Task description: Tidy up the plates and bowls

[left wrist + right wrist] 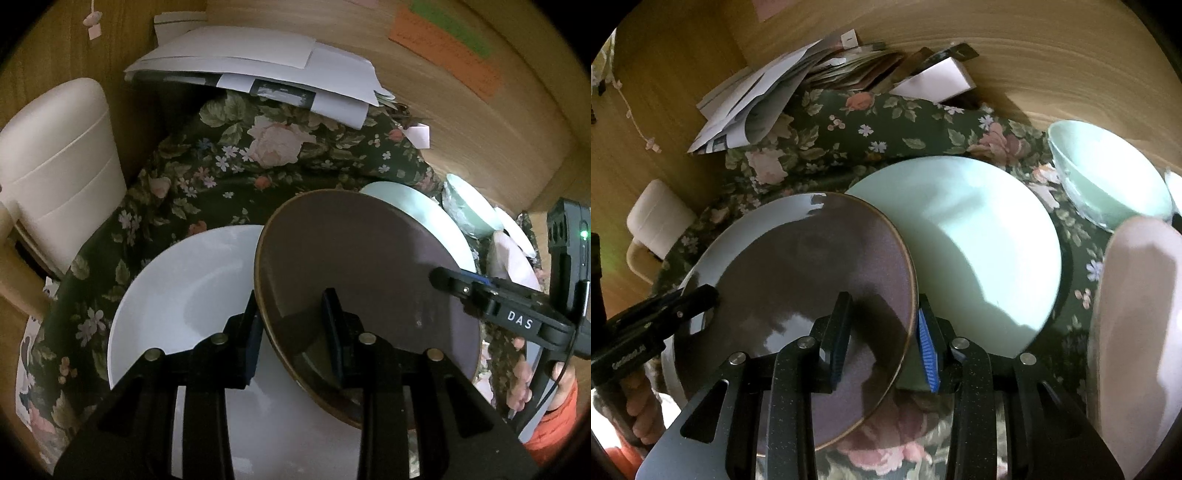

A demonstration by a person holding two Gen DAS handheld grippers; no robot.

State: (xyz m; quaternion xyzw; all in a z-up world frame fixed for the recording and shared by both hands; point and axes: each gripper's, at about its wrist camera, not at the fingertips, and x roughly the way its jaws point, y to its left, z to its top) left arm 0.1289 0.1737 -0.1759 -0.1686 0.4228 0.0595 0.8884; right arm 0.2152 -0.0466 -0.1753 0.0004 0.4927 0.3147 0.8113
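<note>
I'm working in a home dining corner: a floral tablecloth (236,177) covers the frame's middle, loose papers (251,74) pile at top, a cream chair (55,166) sits left, wood-grain panelling (1015,62) behind.

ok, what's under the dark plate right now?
The dark plate overlaps a white plate on its left side and a mint plate on its right. Both grippers, left and right, straddle its rim. Whether it touches either plate underneath is hidden.
</note>
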